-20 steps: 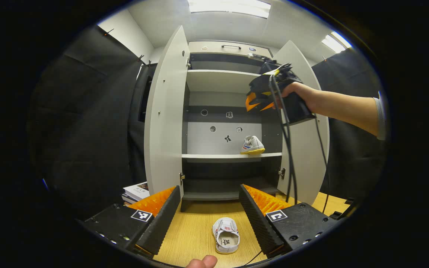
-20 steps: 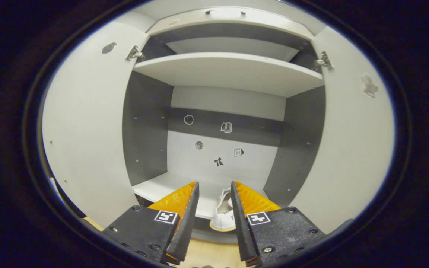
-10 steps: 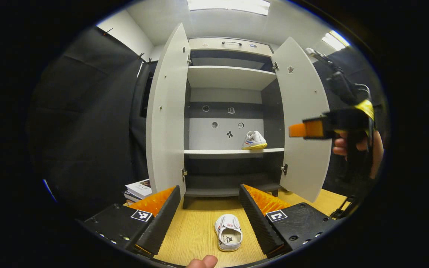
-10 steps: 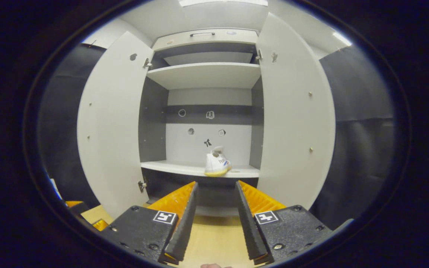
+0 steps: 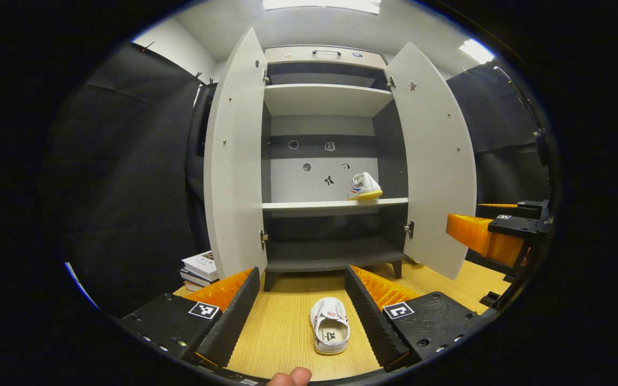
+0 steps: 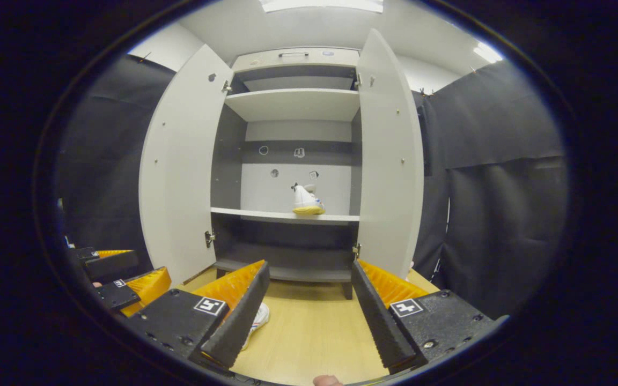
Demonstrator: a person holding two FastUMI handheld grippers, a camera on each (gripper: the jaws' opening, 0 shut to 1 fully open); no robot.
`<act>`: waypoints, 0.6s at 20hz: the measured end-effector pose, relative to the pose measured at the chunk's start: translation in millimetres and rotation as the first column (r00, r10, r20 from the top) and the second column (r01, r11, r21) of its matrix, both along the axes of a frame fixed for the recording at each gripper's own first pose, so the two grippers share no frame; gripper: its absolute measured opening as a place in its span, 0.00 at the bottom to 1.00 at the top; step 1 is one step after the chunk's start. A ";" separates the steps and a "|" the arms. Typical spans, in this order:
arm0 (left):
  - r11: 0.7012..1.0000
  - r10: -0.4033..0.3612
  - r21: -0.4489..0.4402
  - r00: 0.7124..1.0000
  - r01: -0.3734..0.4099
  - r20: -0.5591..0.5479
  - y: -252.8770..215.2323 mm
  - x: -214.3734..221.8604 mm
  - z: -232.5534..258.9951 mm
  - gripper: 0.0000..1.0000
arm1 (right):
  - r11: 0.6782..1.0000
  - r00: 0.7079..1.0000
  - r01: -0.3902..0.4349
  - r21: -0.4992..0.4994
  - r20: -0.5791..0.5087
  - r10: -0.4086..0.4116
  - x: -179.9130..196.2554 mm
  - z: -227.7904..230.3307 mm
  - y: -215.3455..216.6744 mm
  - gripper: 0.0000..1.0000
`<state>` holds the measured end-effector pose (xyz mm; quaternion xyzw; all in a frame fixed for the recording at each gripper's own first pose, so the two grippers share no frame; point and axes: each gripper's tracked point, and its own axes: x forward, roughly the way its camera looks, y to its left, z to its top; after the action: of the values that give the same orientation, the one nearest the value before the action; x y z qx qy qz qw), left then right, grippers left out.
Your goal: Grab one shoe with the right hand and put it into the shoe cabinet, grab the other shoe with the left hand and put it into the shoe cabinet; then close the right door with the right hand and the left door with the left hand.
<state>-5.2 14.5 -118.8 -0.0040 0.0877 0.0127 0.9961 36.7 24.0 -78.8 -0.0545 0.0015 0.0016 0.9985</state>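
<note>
A white shoe (image 5: 330, 333) lies on the wooden table (image 5: 282, 332), heel toward me, between the fingers of my open left gripper (image 5: 302, 311), which hangs a little above it. The other white shoe (image 5: 365, 187) with a yellow sole stands on the right part of the cabinet's middle shelf (image 5: 309, 205). Both cabinet doors, left (image 5: 231, 161) and right (image 5: 432, 161), stand wide open. My right gripper (image 6: 309, 300) is open and holds nothing, well back from the cabinet; the shelf shoe (image 6: 305, 200) shows ahead of it. The table shoe's toe (image 6: 258, 317) peeks out past its left finger.
A stack of books (image 5: 199, 267) lies on the table left of the cabinet. The right gripper (image 5: 488, 236) shows at the right edge of the left gripper view, and the left gripper (image 6: 121, 273) at the lower left of the right gripper view. Black cloth walls flank the cabinet.
The right gripper has drawn back out of the cabinet, leaving the shoe on the middle shelf, and dropped low to the right. The left gripper eased back slightly over the table shoe.
</note>
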 end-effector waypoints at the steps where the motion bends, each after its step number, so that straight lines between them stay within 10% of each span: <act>1: 1.000 -0.009 0.002 1.000 0.009 -0.014 -2.2 -0.5 -5.6 0.95 | 1.000 1.000 0.006 0.007 -0.004 -0.006 -4.7 -2.6 -3.3 0.97; 7: 0.995 -0.099 0.003 0.978 0.101 -0.184 -19.3 2.4 -77.7 0.95 | 0.998 0.997 0.052 0.019 -0.063 -0.051 -13.2 -23.9 -28.9 0.96; 12: 0.984 -0.157 -0.139 0.887 0.106 -0.433 -22.1 17.0 -168.5 0.96 | 0.998 0.992 0.043 0.047 -0.122 -0.037 -16.8 -41.5 -35.7 0.96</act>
<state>11.8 -7.6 -287.3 -0.0508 0.3125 -0.0594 0.9467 19.8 -11.7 -120.3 -0.0294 0.0631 -0.0149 0.9975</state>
